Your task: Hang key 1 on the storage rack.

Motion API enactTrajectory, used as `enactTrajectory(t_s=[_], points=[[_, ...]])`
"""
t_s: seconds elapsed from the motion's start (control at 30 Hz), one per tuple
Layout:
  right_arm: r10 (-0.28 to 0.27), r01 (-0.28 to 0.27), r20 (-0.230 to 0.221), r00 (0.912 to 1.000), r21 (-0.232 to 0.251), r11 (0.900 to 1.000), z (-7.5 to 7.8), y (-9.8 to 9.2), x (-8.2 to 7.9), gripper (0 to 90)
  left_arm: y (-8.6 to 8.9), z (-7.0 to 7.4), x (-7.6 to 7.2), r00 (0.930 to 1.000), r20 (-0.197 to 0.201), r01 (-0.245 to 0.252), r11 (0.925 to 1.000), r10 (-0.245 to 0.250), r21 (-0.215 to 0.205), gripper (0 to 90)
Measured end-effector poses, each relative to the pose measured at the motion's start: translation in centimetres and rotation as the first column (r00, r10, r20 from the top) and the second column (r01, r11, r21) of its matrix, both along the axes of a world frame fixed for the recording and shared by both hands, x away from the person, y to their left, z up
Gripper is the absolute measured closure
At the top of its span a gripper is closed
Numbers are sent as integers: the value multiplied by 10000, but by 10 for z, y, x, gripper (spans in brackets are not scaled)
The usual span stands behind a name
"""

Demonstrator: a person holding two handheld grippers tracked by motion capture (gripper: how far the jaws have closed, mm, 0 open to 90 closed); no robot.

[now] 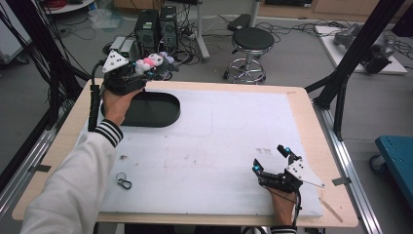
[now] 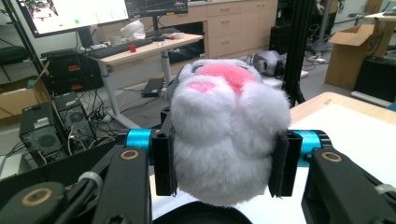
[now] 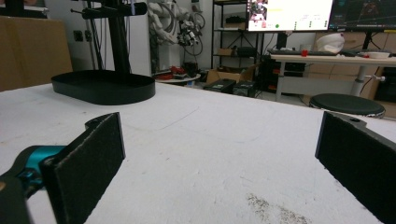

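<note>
Left gripper (image 1: 146, 68), upper left of the high view: I have its jaws clenched on a fluffy white plush toy with pink patches (image 2: 229, 135), pads pressing both flanks. Toy is held in the air just above the far rim of the black oval plastic tray (image 1: 151, 109). Right gripper (image 1: 272, 158), lower right, rests on the white foam-covered worktop (image 1: 219, 141), jaws released, nothing between them.

White-pink plush toy (image 2: 229, 140) clamped above black tray (image 1: 163, 117).
</note>
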State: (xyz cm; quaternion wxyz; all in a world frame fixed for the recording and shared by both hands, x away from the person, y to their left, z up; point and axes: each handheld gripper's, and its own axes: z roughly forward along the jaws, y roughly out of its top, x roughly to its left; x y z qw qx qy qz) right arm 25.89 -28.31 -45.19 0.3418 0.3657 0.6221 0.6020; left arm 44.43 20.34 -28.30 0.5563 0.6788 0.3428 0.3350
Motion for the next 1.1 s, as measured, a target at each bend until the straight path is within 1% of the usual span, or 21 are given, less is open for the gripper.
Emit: enactTrajectory(t_s=[0.07, 0.13, 0.3, 0.4, 0.5, 0.57, 0.63, 0.7, 0.83, 0.9, 0.97, 1.1], points=[[-4, 4, 7, 10000, 7, 10000, 0, 0, 0, 6, 0, -1, 1, 10000, -57, -36, 10000, 35, -39, 544], [1, -1, 5, 10000, 16, 10000, 0, 0, 0, 6, -1, -2, 1, 9999, -108, -26, 10000, 26, 25, 544], [-1, 1, -4, 10000, 23, 10000, 0, 0, 0, 6, -5, -1, 1, 10000, -81, 54, 10000, -54, -12, 544], [0, 0, 13, 10000, 2, 10000, 0, 0, 0, 6, -10, -2, 0, 9998, -114, 158, 9998, -157, 112, 544], [-3, 3, 6, 10000, 16, 10000, 0, 0, 0, 6, -15, -2, -2, 9996, -37, 291, 9993, -290, 221, 543], [-2, 2, 45, 10000, 4, 10000, 0, 0, 0, 6, -19, -3, -3, 9994, -55, 358, 9987, -356, 360, 544], [-9, 9, -7, 10000, 32, 10000, 0, 0, 0, 6, -20, -4, -4, 9991, -99, 423, 9983, -420, 388, 543], [19, -19, 52, 10000, -2, 10000, 0, 0, 0, 6, -21, -7, -5, 9989, -152, 445, 9983, -440, 369, 544], [-7, 7, 18, 10000, 17, 10000, 0, 0, 0, 6, -23, -14, -5, 9983, -301, 518, 9977, -505, 440, 543], [-15, 15, 100, 9999, -11, 10000, 0, -1, 0, 6, -23, -16, -5, 9977, -385, 568, 9973, -550, 467, 541], [-26, 26, 71, 10000, 29, 10000, 0, -1, 0, 6, -25, -18, -5, 9970, -465, 645, 9965, -620, 540, 539], [-26, 25, 70, 10000, 31, 10000, 0, -1, 0, 6, -28, -21, -7, 9965, -484, 717, 9957, -688, 590, 539]])
